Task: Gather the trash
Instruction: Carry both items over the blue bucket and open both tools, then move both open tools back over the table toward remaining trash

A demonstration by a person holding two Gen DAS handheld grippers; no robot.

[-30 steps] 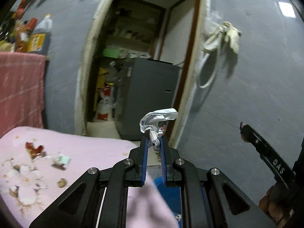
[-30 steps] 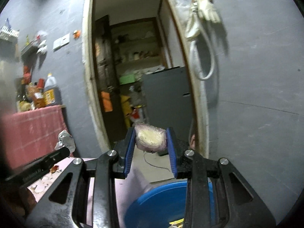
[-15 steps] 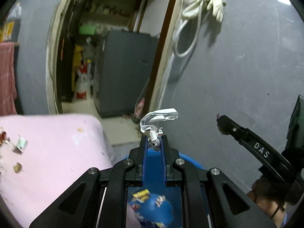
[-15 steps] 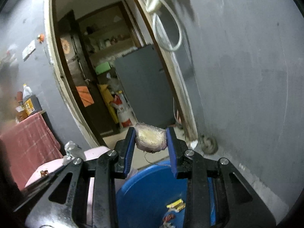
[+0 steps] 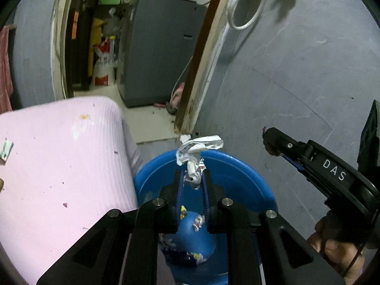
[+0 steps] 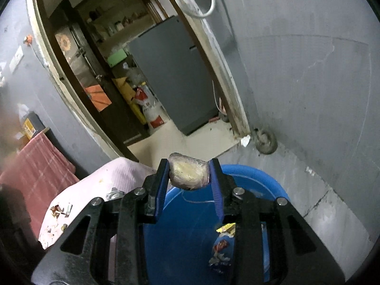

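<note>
My left gripper (image 5: 192,178) hangs over the blue basin (image 5: 237,173) and points down into it. Its jaws are opening, and a crumpled white wrapper (image 5: 199,146) still sticks up from between the tips. My right gripper (image 6: 190,173) is above the same basin's (image 6: 261,178) far rim, shut on a pale yellow food chunk (image 6: 188,174) with a purplish skin; its jaws are just starting to open. From the left wrist view the right gripper (image 5: 268,140) shows at the right, level with the basin. Several wrappers (image 5: 197,223) lie in the basin's bottom.
A pink-covered table (image 5: 59,154) stands directly left of the basin, with scraps (image 6: 59,210) still on it. A grey wall rises on the right. Behind is a doorway with a grey cabinet (image 5: 161,47). A hand (image 5: 332,244) holds the right gripper.
Both grippers have sunk, tilted downward and come from beside the pink table to above the blue basin. The left jaws stand slightly wider than before.
</note>
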